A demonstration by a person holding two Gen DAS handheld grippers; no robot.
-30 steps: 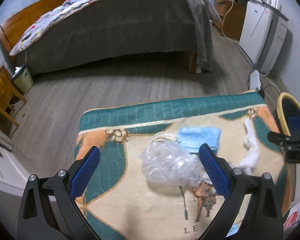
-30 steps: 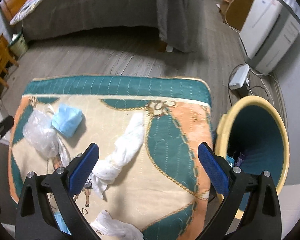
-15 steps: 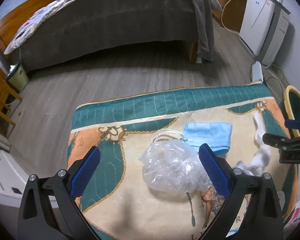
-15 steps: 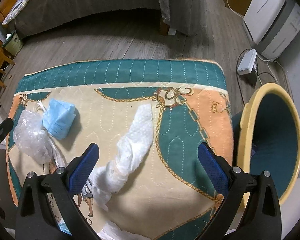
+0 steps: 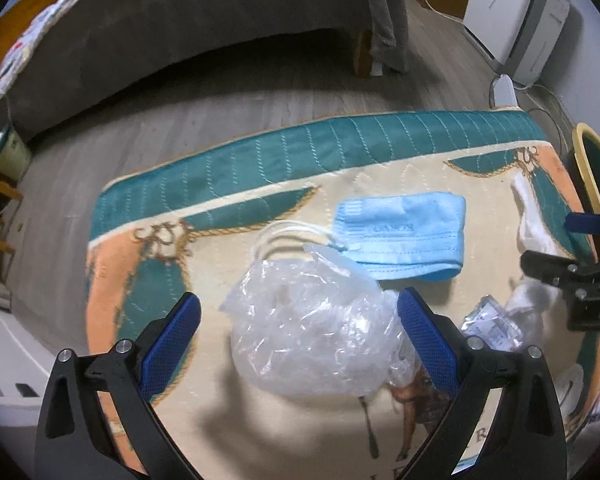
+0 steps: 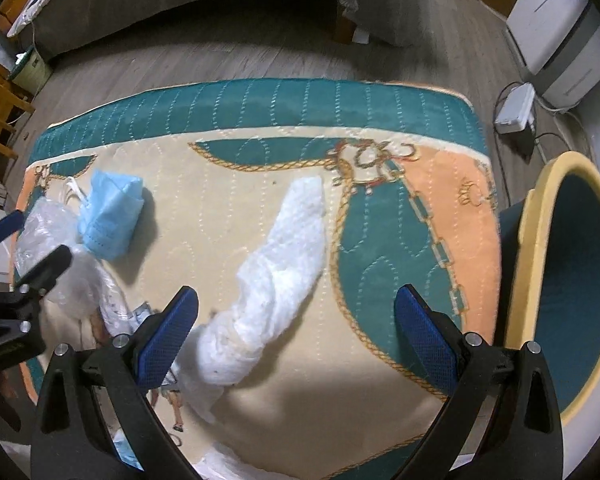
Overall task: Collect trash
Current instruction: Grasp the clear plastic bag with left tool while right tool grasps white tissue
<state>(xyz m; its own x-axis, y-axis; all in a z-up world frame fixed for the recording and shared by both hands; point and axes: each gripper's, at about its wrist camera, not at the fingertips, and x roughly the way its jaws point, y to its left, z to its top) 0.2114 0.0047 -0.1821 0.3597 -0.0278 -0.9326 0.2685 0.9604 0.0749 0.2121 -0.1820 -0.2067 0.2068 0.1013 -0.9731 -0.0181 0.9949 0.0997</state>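
A crumpled clear plastic bag (image 5: 312, 328) lies on the patterned cloth (image 5: 260, 168), between the fingers of my open left gripper (image 5: 298, 332), which hovers close over it. A blue face mask (image 5: 404, 236) lies just behind the bag. A twisted white paper towel (image 6: 276, 280) lies between the fingers of my open right gripper (image 6: 296, 328). The bag (image 6: 56, 240) and the mask (image 6: 110, 216) also show at the left of the right wrist view. A teal bin with a yellow rim (image 6: 572, 280) stands at the cloth's right edge.
A small foil wrapper (image 5: 492, 324) and more white paper (image 6: 236, 464) lie near the cloth's front. A grey-covered bed (image 5: 180, 20) stands behind, a white appliance (image 6: 560, 28) and a power strip (image 6: 516, 108) at the right, wooden furniture (image 6: 0, 108) at the left.
Both grippers have moved down and forward toward the cloth. The plastic bag now sits between the left fingers and the paper towel between the right fingers. Both stay open.
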